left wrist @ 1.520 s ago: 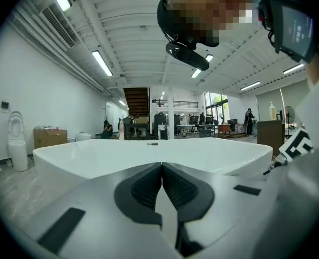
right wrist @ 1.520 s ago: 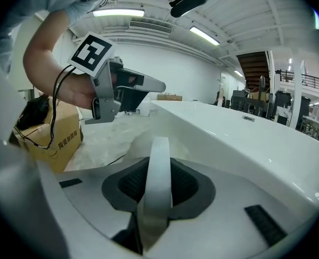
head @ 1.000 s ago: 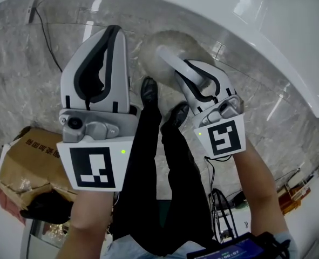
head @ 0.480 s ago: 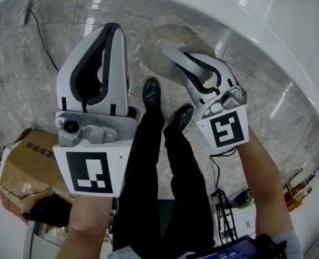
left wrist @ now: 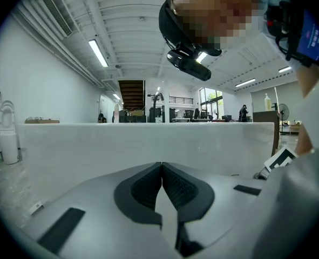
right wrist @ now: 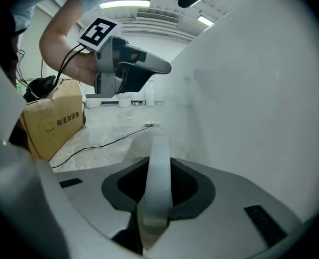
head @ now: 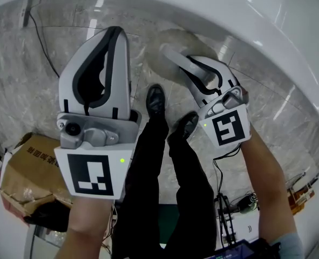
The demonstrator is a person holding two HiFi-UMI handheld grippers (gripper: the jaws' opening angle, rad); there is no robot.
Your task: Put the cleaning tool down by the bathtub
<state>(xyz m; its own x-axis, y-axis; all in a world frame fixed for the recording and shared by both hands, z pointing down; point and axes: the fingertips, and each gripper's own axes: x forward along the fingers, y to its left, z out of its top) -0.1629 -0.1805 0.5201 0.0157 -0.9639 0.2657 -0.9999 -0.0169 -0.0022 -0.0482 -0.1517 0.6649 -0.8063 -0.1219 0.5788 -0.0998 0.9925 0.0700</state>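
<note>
The cleaning tool has a round pale head [head: 170, 46] on a white handle [head: 176, 60], low over the marble floor next to the bathtub [head: 289, 36]. My right gripper [head: 196, 72] is shut on that handle; in the right gripper view the white handle [right wrist: 159, 166] runs forward between the dark pads [right wrist: 194, 190] of the right gripper [right wrist: 158, 183] along the tub's white wall [right wrist: 256, 90]. The left gripper [head: 114, 34] hangs to the left of the tool, shut with nothing in it; its pads [left wrist: 172, 185] meet at the tips of the left gripper [left wrist: 161, 169], facing the tub wall [left wrist: 94, 150].
A cardboard box [head: 29, 166] sits on the floor at the lower left, also in the right gripper view [right wrist: 54, 123]. A black cable [head: 43, 53] crosses the marble floor. The person's black shoes [head: 155, 99] stand between the grippers. A white bottle [left wrist: 8, 136] stands at the left.
The right gripper with the tool has shifted slightly right, toward the tub. The left gripper has barely moved. Both stay closed as before.
</note>
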